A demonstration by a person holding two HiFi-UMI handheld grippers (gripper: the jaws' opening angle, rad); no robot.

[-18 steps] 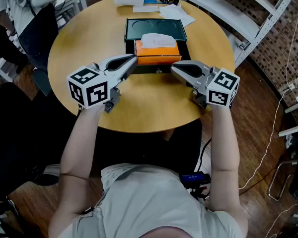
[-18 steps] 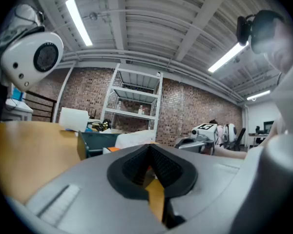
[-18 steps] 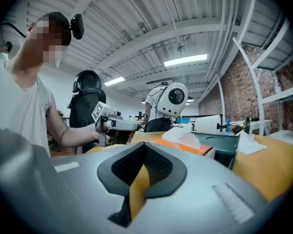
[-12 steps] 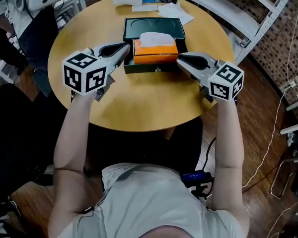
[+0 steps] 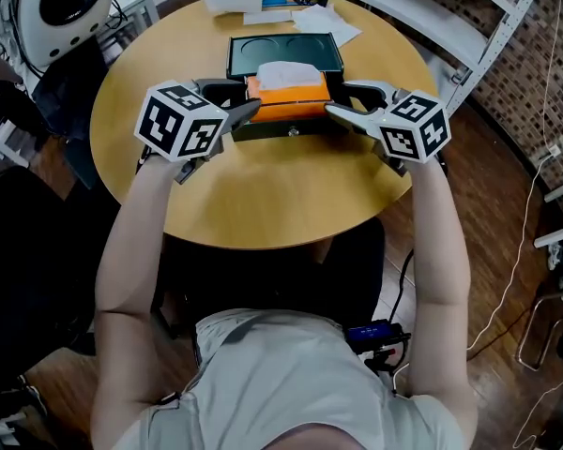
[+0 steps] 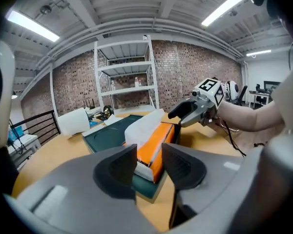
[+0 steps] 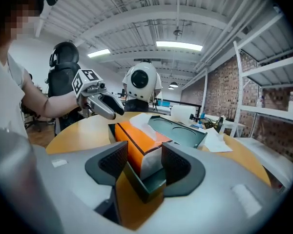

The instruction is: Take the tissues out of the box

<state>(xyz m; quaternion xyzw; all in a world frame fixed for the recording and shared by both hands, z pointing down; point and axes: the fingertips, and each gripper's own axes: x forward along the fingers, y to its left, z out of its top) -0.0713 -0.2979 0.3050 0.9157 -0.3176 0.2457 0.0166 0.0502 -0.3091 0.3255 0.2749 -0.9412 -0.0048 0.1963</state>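
Flanking the tissue box (image 5: pixel 291 101)
Jaws apart and empty, left gripper (image 5: pixel 247 109) sits at its left, right gripper (image 5: pixel 338 99) at its right; it stands in the near half of the tray (image 5: pixel 283 54).

Round wooden table (image 5: pixel 263 195) on wood floor (image 5: pixel 483 172), white shelving (image 5: pixel 422 17) against brick wall (image 5: pixel 535 82) (strip lights (image 6: pixel 224 6) overhead)

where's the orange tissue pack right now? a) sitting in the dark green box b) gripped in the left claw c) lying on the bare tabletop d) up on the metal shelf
A: the orange tissue pack sits in the dark green box, with the left claw and the right claw open at either side of it, gripping nothing.
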